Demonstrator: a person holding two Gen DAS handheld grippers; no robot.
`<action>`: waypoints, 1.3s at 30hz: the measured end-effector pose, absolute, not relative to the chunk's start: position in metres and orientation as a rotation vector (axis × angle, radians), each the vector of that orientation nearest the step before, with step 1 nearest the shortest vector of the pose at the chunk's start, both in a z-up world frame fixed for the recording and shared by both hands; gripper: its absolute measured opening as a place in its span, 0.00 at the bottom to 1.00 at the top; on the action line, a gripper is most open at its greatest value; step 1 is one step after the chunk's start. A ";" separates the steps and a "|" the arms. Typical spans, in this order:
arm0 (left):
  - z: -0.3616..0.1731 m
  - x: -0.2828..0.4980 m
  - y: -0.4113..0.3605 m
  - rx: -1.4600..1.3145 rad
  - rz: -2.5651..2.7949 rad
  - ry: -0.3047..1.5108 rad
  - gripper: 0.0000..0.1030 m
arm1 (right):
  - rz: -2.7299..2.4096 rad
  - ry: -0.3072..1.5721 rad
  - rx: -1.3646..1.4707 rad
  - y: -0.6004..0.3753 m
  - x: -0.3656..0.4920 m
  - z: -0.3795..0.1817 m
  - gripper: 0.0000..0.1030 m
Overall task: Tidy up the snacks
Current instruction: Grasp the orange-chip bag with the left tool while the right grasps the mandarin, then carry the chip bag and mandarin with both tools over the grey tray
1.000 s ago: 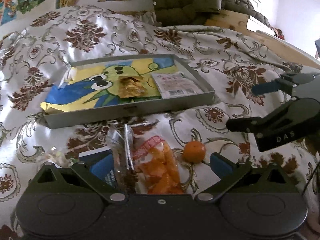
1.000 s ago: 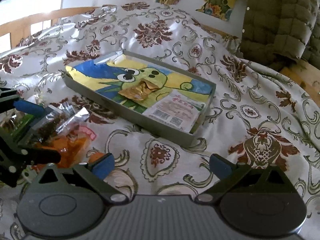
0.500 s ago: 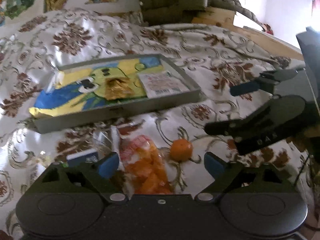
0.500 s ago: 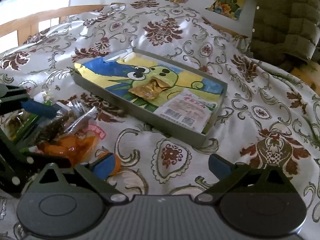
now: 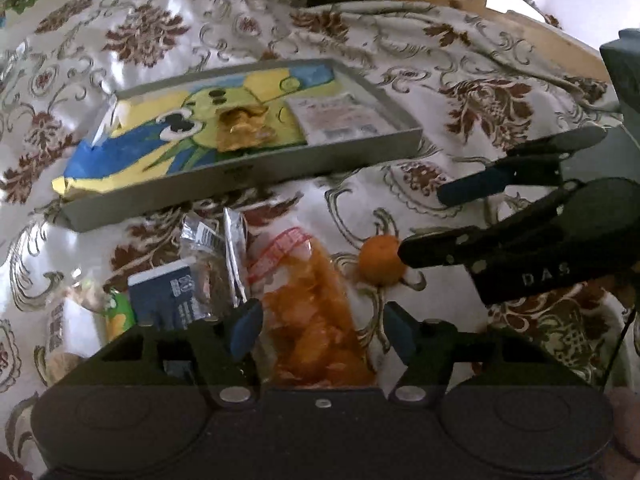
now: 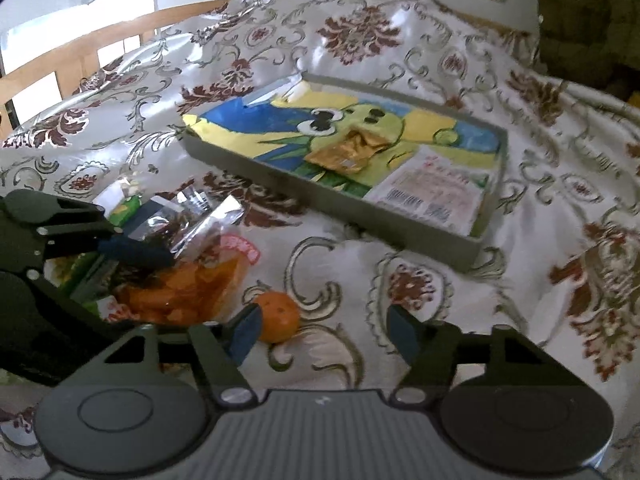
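1. Snacks sit in two groups on your floral cloth: a loose pile near your left gripper, and two items already inside the grey tray.
2. Tray contents: a gold foil packet over the cartoon liner's green face, and a white labelled packet flat in the corner beside it, the two close together.
3. Loose pile: an orange chip bag in clear plastic, a clear packet with dark contents leaning against it, a dark blue box, and a green wrapper at the pile's edge.
4. A small orange fruit lies alone on the cloth, just beside the chip bag and apart from the tray.
5. Your left gripper has its fingers spread, straddling the chip bag; contact with the bag cannot be told.
6. Your right gripper is also spread wide, holding nothing. Its left pad sits right next to the fruit; the fruit is at that pad's edge, not centred between the fingers.
7. From the left wrist view, the right gripper's lower finger overlaps the fruit's side.
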State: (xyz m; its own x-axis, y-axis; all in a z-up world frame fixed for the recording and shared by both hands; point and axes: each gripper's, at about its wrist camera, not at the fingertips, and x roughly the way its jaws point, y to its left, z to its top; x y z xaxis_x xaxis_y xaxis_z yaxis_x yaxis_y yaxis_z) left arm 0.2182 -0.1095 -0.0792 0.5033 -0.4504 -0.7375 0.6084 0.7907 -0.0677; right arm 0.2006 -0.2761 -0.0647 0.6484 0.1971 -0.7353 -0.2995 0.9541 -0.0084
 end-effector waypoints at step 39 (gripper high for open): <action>-0.076 0.207 -0.116 0.272 -0.639 0.783 0.44 | 0.299 0.795 -0.096 -0.260 0.204 -0.063 0.34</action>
State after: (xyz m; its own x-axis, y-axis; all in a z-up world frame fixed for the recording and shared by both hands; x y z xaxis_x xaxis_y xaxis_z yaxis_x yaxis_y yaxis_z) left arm 0.2074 -0.1160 -0.0764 0.5344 -0.4312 -0.7269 0.6252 0.7804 -0.0033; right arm 0.2041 -0.2598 -0.0633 0.6606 0.2274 -0.7154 -0.2995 0.9537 0.0266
